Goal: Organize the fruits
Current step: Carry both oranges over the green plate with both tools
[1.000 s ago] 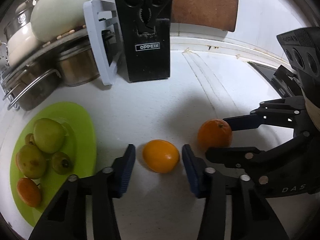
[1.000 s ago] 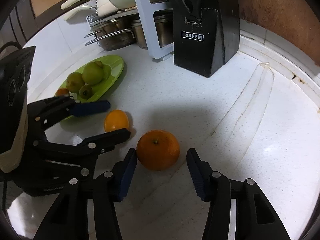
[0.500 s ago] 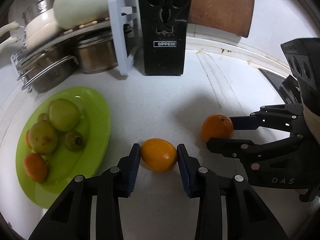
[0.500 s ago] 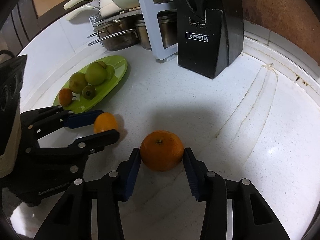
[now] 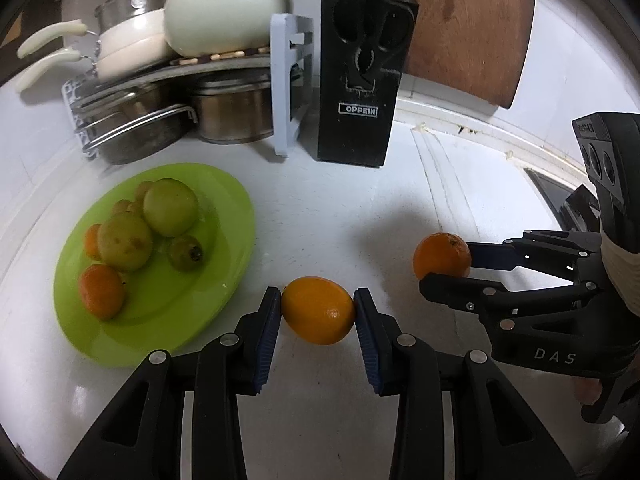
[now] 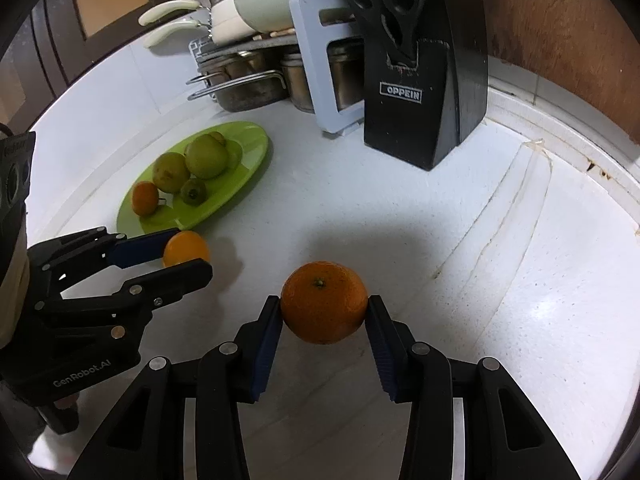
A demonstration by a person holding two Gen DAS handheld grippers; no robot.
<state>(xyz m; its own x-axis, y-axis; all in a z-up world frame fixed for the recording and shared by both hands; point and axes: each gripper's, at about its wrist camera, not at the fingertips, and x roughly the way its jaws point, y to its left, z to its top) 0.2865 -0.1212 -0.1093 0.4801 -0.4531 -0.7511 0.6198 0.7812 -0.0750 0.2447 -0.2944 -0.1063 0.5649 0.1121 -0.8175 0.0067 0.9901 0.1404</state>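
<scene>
The white speckled desk [image 6: 500,264] runs back to a tiled wall, where a black knife block [image 6: 416,92] marked OPPEIN, a pale blue rack [image 6: 320,80] and stacked steel pots [image 5: 168,120] stand. A lime-green plate [image 5: 208,292] to the left carries greenish fruits and small oranges. The left hand-held gripper [image 5: 318,312] clamps a smooth yellow-orange fruit [image 5: 318,310], its long axis lying across between the pads, beside the plate's rim. The right hand-held gripper [image 6: 324,312] clamps a mandarin [image 6: 324,308], stem end facing up, near mid-desk.
</scene>
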